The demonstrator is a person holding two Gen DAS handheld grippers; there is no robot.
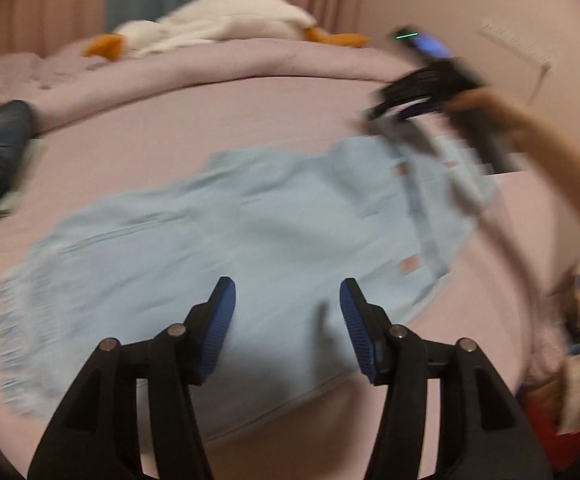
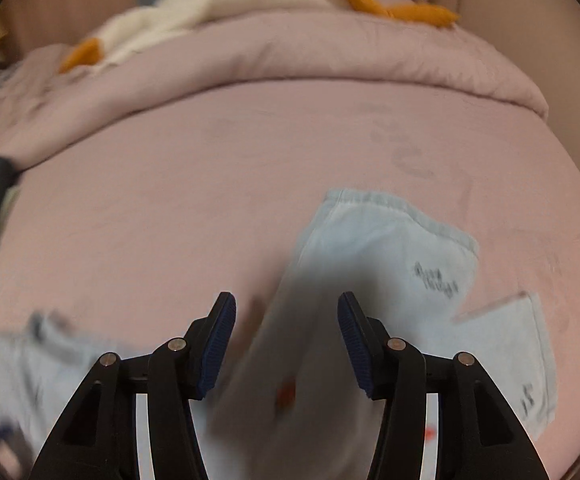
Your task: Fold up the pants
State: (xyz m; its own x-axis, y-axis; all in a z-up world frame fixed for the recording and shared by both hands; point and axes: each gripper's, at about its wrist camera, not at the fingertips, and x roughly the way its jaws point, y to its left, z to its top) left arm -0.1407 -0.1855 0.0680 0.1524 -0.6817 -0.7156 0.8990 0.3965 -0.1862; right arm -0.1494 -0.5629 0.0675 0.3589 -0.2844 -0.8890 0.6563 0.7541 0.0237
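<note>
1. Your left claw (image 1: 288, 300) hangs open above the pants (image 1: 218, 248), its blue pads clear of the cloth with nothing between them.
2. Your right claw (image 2: 286, 316) is open too; the pale denim lies below it, ungripped.
3. The light blue pants lie spread flat on the pink bed (image 1: 130, 148).
4. A white plush goose (image 1: 226, 20) rests on the rolled duvet (image 1: 250, 60) at the far side.

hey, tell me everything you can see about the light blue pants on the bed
The pants are pale blue denim-looking fabric, lying loosely spread on the pink bed sheet, not yet neatly folded. Small red tags and a pocket show near one end; the other end looks frayed. Motion blur hides finer detail. Neither open gripper grips them.
</note>
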